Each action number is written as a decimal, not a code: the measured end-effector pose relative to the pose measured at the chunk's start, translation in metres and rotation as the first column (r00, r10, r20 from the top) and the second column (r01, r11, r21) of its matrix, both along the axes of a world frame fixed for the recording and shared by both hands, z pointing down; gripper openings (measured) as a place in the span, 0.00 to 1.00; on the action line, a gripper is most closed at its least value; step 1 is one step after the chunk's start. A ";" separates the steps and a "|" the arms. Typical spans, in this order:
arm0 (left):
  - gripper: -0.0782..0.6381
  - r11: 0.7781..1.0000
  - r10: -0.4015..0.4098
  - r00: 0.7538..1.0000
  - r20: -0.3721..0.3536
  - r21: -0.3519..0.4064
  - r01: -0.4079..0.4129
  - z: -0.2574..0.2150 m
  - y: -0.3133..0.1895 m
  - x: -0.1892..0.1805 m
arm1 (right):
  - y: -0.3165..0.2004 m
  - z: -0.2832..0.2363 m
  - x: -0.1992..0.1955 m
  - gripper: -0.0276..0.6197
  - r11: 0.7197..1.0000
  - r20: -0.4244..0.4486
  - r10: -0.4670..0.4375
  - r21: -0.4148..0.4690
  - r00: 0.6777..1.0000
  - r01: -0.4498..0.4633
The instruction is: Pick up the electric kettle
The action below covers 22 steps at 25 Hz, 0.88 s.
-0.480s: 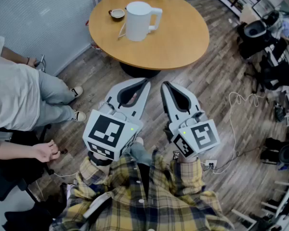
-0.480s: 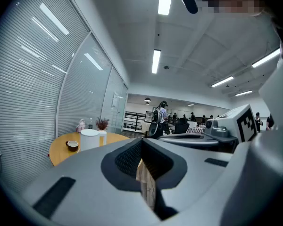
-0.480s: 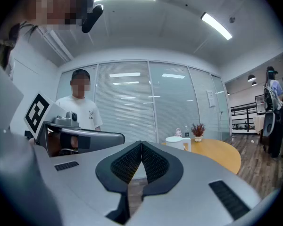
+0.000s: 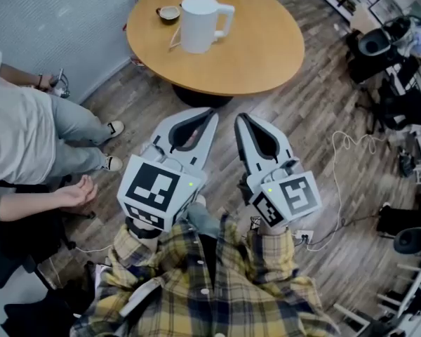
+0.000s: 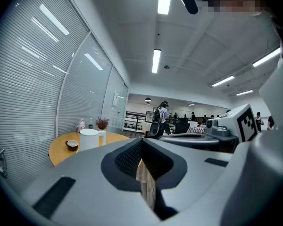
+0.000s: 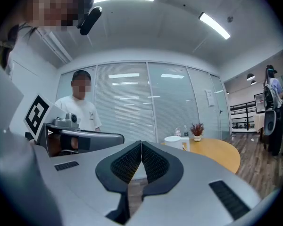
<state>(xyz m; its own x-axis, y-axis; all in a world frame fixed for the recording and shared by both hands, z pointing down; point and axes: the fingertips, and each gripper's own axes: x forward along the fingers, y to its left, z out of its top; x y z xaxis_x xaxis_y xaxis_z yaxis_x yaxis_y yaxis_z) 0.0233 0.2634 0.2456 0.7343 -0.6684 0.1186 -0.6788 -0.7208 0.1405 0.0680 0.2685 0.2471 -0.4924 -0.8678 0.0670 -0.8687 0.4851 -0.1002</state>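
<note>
— Where's the kettle (image 4: 198, 24)?
— Upright on the bench (image 4: 266, 55), at twelve o'clock from the left gripper (image 4: 210, 115) and right gripper (image 4: 240, 119), well apart. A cup (image 4: 170, 12) sits near it at ten.
— Jaws?
— Both pairs pressed together, holding nothing. Reaching like that would likely shove the kettle into the cup or tip it, unless they spread first.
</note>
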 end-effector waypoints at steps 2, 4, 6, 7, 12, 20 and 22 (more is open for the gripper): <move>0.11 1.000 -0.003 1.000 0.001 0.003 0.003 0.000 0.001 0.004 | 0.001 0.001 0.003 0.09 1.000 0.001 -0.006 -0.001 1.000 0.006; 0.11 1.000 -0.004 1.000 0.001 0.004 0.004 -0.001 0.003 0.008 | 0.003 0.002 0.007 0.09 1.000 0.000 -0.011 -0.002 1.000 0.011; 0.11 1.000 -0.002 1.000 0.005 -0.001 0.002 0.000 0.008 0.013 | 0.005 0.004 0.011 0.09 1.000 0.000 -0.016 -0.003 1.000 0.016; 0.11 1.000 -0.005 1.000 0.006 -0.003 0.005 0.001 0.009 0.014 | 0.006 0.006 0.013 0.09 1.000 0.001 -0.019 -0.005 1.000 0.019; 0.11 0.999 -0.051 0.999 0.001 0.011 0.051 0.005 0.008 0.013 | 0.008 0.012 0.019 0.09 0.999 0.004 -0.036 -0.009 0.999 0.036; 0.11 0.997 -0.074 0.997 -0.004 0.010 0.074 0.009 -0.013 0.002 | -0.012 0.025 0.010 0.09 0.997 0.004 -0.062 -0.036 0.998 0.062; 0.11 0.997 -0.071 0.997 -0.007 0.009 0.071 0.010 -0.022 -0.002 | -0.021 0.025 0.005 0.09 0.997 0.004 -0.063 -0.037 0.998 0.063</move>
<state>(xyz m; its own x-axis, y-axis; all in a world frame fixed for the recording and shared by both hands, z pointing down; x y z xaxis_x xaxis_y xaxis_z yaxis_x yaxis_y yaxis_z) 0.0209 0.2415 0.2555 0.6854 -0.7202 0.1075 -0.7276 -0.6718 0.1387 0.0734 0.2471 0.2724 -0.5464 -0.8319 0.0970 -0.8361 0.5350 -0.1215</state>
